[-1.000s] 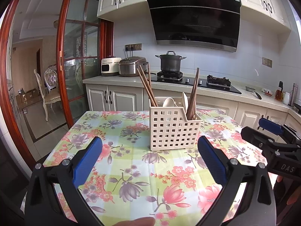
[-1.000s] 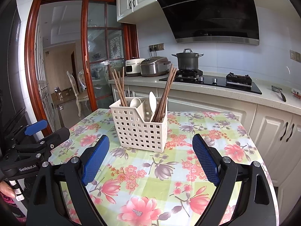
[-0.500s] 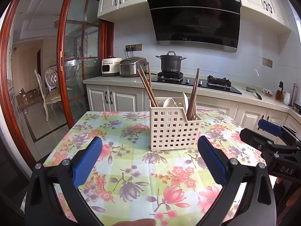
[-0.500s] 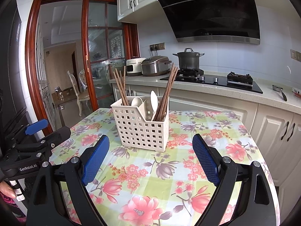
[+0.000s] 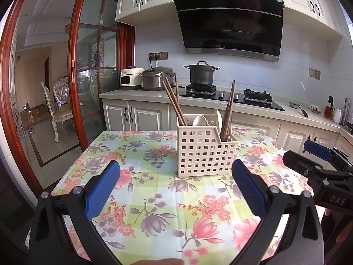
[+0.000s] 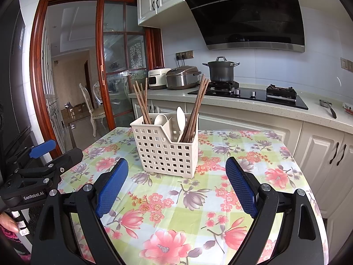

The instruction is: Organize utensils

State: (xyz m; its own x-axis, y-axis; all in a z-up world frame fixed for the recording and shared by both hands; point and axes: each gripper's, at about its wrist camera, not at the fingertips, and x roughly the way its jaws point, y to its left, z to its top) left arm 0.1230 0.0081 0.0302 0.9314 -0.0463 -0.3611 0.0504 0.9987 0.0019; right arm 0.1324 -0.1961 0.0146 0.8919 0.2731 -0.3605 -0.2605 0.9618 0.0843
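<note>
A cream perforated utensil basket (image 5: 206,152) (image 6: 166,151) stands upright on the floral tablecloth (image 5: 154,198) (image 6: 176,209). Brown chopsticks lean in its left compartment (image 5: 174,103) (image 6: 141,101) and in its right compartment (image 5: 228,112) (image 6: 197,103). White spoons (image 5: 199,120) (image 6: 181,117) stand between them. My left gripper (image 5: 176,187) hangs open above the cloth, short of the basket, nothing between its fingers. My right gripper (image 6: 176,185) is open too, also near the basket's front. Each gripper shows at the edge of the other's view: the right gripper (image 5: 317,154), the left gripper (image 6: 42,152).
Behind the table runs a counter (image 5: 242,108) with a hob, a dark pot (image 5: 201,72) and two rice cookers (image 5: 154,79). A glass sliding door (image 5: 92,77) with a red wood frame stands at the left. A person's fingers (image 6: 7,222) show at the lower left.
Both views have crept slightly closer to the basket; both grippers stay open and the utensils have not moved.
</note>
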